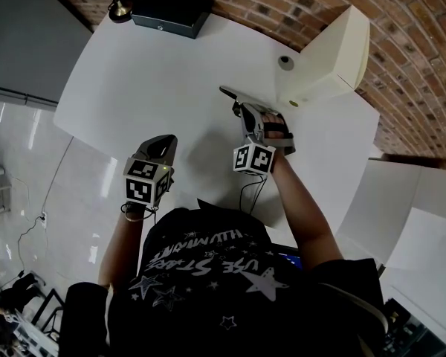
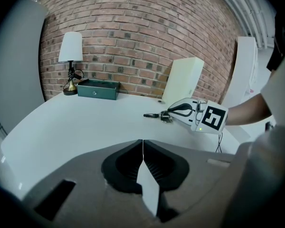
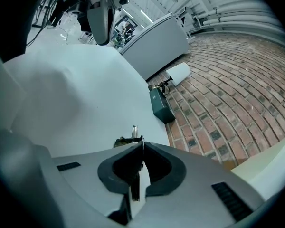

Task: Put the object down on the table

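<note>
Two grippers showed below my head camera, both over the near half of the white table (image 1: 145, 80). The left gripper (image 1: 166, 143) hung closest to me, on my left side, its jaws pressed together with nothing between them; its own view showed only the two pads meeting along a thin line. A little farther out and to the right, the right gripper (image 1: 245, 110) was clamped on the object (image 1: 232, 94), a slim dark tool with a metal part where the jaws took it. The tool stuck out past the jaw tips, pointing away from me and to the left, low over the tabletop near the middle of the table. I could not tell whether its tip touched the surface or hung just above it. The right gripper's view showed the thin metal end poking out beyond the closed jaws. Beyond the tool, near the right gripper, a tall cream box (image 1: 328, 50) stood at the table's far right edge. Well apart from it, at the far left corner, a dark green case (image 2: 99, 89) lay just beside a small lamp (image 2: 70, 49) with a white shade. Behind all of that ran the brick wall (image 2: 133, 37).
</note>
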A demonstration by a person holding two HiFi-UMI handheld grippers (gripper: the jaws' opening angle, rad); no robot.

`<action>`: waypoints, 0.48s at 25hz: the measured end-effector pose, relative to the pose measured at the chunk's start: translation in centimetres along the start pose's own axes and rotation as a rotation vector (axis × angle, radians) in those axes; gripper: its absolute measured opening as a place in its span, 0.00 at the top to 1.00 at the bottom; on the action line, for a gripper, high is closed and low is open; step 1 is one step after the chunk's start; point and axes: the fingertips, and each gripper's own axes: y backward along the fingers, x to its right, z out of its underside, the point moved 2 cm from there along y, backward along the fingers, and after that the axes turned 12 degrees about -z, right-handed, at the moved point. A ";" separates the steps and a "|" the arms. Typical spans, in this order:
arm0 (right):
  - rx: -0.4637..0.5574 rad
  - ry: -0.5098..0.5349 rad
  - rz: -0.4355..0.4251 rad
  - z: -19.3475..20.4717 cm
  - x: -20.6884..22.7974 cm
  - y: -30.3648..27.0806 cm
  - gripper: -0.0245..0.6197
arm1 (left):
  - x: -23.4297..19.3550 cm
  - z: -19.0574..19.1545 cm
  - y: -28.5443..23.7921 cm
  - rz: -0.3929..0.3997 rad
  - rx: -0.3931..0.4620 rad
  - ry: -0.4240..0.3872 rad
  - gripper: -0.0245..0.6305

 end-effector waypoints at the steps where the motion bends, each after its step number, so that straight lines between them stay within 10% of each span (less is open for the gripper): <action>1: 0.001 -0.001 -0.002 0.0 -0.1 -0.1 0.95 | 0.0 0.0 0.0 0.000 -0.001 0.001 0.93; 12: 0.014 0.012 -0.009 0.3 -1.5 -0.2 0.94 | -0.1 0.6 0.1 -0.005 -0.010 0.000 0.93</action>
